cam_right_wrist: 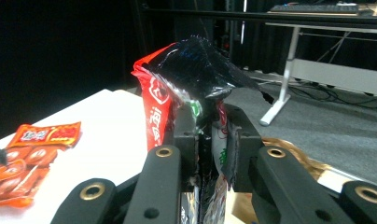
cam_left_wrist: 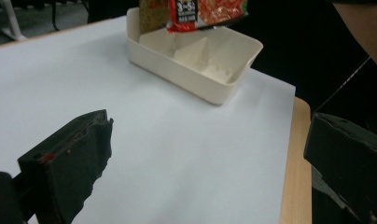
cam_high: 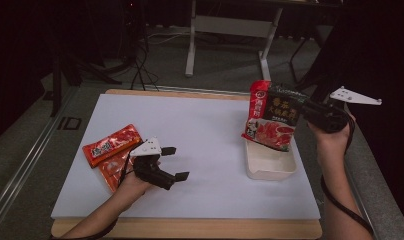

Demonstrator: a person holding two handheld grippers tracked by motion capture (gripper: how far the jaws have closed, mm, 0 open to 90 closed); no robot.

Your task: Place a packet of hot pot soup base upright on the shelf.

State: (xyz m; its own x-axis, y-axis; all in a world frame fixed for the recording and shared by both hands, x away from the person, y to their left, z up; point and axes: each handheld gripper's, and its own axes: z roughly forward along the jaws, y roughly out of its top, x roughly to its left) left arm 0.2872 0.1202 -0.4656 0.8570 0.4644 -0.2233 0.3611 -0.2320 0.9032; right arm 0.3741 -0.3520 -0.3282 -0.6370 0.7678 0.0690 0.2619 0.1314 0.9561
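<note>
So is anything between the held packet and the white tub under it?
Nothing visible. The right gripper holds the black and red packet upright, its lower edge hanging at the rim of the open white tub. In the left gripper view, the tub looks empty inside.

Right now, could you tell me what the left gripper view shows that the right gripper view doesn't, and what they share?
Left gripper view: the inside of the cream tray and the open left gripper over bare white paper. Right gripper view: the two orange packets lying flat, and the right gripper clamped on the bag. Both: the red-and-black bag and the white table cover.
</note>
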